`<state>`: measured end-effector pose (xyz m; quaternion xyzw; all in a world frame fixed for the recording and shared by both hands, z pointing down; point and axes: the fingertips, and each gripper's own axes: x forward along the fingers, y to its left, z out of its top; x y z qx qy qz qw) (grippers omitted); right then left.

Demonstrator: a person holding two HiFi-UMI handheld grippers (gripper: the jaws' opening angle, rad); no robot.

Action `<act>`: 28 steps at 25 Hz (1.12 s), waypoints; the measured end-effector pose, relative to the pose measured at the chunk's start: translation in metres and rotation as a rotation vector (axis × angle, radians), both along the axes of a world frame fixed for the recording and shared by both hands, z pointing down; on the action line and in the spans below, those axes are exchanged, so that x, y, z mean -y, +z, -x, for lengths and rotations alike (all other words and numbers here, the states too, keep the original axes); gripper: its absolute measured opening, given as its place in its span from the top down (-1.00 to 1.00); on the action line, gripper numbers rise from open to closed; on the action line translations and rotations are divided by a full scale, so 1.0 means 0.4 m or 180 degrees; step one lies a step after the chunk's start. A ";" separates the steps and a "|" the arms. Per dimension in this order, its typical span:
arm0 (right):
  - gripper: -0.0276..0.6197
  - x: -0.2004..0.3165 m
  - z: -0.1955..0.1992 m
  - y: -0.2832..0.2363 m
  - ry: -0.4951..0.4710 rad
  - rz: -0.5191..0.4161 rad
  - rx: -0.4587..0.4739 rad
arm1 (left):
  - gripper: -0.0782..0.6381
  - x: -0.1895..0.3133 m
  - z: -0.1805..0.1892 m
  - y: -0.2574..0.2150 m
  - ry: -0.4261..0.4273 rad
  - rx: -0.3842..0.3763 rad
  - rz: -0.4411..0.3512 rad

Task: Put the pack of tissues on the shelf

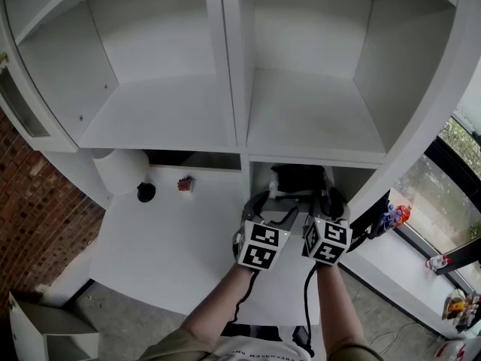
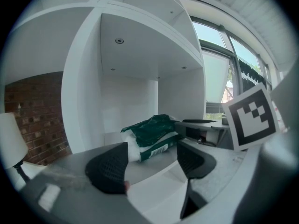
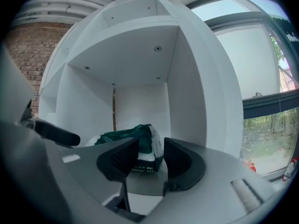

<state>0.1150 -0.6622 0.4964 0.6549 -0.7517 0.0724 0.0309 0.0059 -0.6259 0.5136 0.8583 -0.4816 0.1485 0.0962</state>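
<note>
At the shelf [image 1: 233, 66], lower right compartment, both grippers are held side by side at the opening. Their jaws are pointed inward and their marker cubes are turned up toward the head camera. Both forearms [image 1: 340, 307] are extended forward from the bottom edge of the head view, close together and roughly parallel.

Left gripper [image 2: 152, 164]: jaws are spread. Nothing is held between the pads. It is stationed at the left side of the shelf opening, with the other tool's marker cube [image 2: 247, 118] seen just beside it.

Right gripper [image 3: 152, 157]: jaws are spread. The pack [image 3: 126, 136] is seen through the gap, just beyond the tips, and the pads are not pressed on it. Whether a tip touches the wrapper cannot be told.

The pack, dark green and white with a crumpled top, is lying on the floor of that compartment, set toward the back wall of the shelf.

Surface: a white table [image 1: 150, 254] is noted in front of the shelf, under both grippers. On it, close to the shelf's lower left compartment, are a small black round thing [image 1: 146, 192] and a small red thing [image 1: 184, 183].

Room: a brick wall [image 1: 30, 194] is recorded left of the shelf and a window [image 3: 261, 78] right of it, with greenery outside.
</note>
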 end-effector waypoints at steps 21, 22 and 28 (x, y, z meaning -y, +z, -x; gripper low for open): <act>0.42 -0.226 -0.028 -0.133 -0.0145 -0.0443 0.0104 | -0.15 -0.115 0.060 -0.091 -0.0282 -0.0283 -0.0315; 0.42 -0.237 -0.027 -0.137 -0.0162 -0.0464 0.0075 | -0.15 -0.124 0.062 -0.097 -0.0295 -0.0296 -0.0342; 0.44 -0.295 -0.029 -0.153 -0.0231 -0.0525 0.0029 | -0.15 -0.171 0.067 -0.128 -0.0325 -0.0355 -0.0470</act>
